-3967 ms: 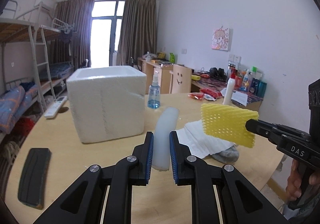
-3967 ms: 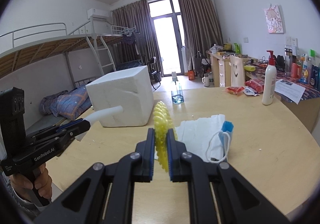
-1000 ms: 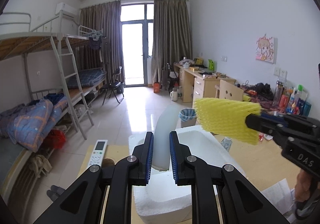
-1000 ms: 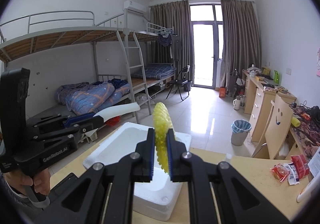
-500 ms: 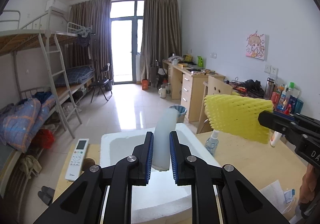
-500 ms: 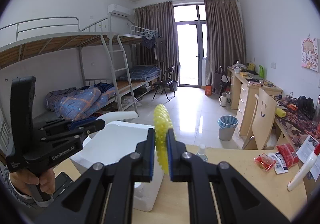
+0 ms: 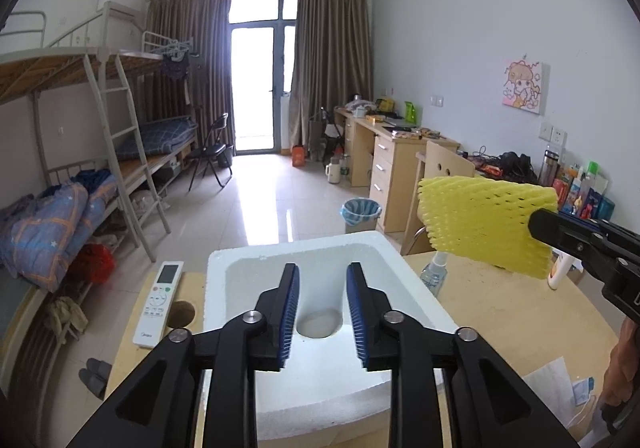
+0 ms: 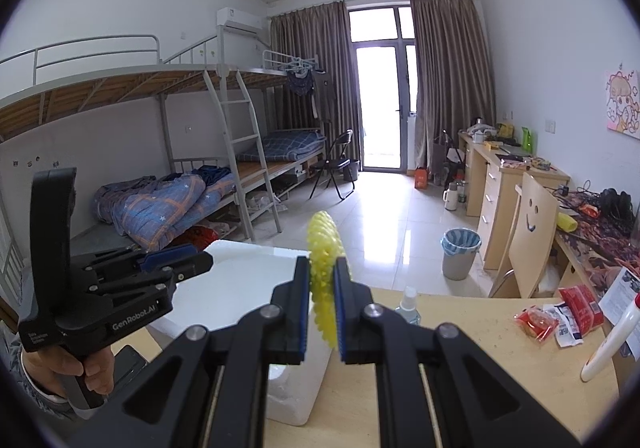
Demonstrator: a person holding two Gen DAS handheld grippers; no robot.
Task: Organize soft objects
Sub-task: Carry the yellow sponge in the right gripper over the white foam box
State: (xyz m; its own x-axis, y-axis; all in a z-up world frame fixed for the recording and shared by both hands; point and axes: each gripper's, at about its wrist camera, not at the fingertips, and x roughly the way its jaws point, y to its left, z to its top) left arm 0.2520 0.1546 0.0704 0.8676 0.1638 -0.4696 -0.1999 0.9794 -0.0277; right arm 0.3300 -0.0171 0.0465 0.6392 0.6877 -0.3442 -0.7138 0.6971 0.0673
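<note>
The left gripper (image 7: 322,312) hangs over the open white foam box (image 7: 394,252), its blue-padded jaws opening with nothing pressed between them. Straight ahead of the tips, at 12 o'clock and lower down, the pale white foam piece (image 7: 319,322) lies on the floor of the box, apart from both pads.

The right gripper (image 8: 322,308) is clenched on the yellow foam net (image 8: 322,248), which stands edge-on between its pads and rises above them toward 12 o'clock. In the left wrist view that net (image 7: 486,224) shows as a broad yellow sheet at 2 o'clock, held up in the air beyond the box's right rim and above the round wooden table (image 7: 516,312).

Outward from the left gripper: a white remote control (image 7: 158,304) lies on the table at 9 o'clock, just beside the box's left wall; a small clear spray bottle (image 7: 434,274) stands at 2 o'clock by the box's far right corner. In the right wrist view red snack packets (image 8: 560,312) and a white pump bottle (image 8: 610,340) sit at 3 o'clock near the table's edge, and a person's hand (image 8: 64,370) grips the left tool's handle at 8 o'clock.
</note>
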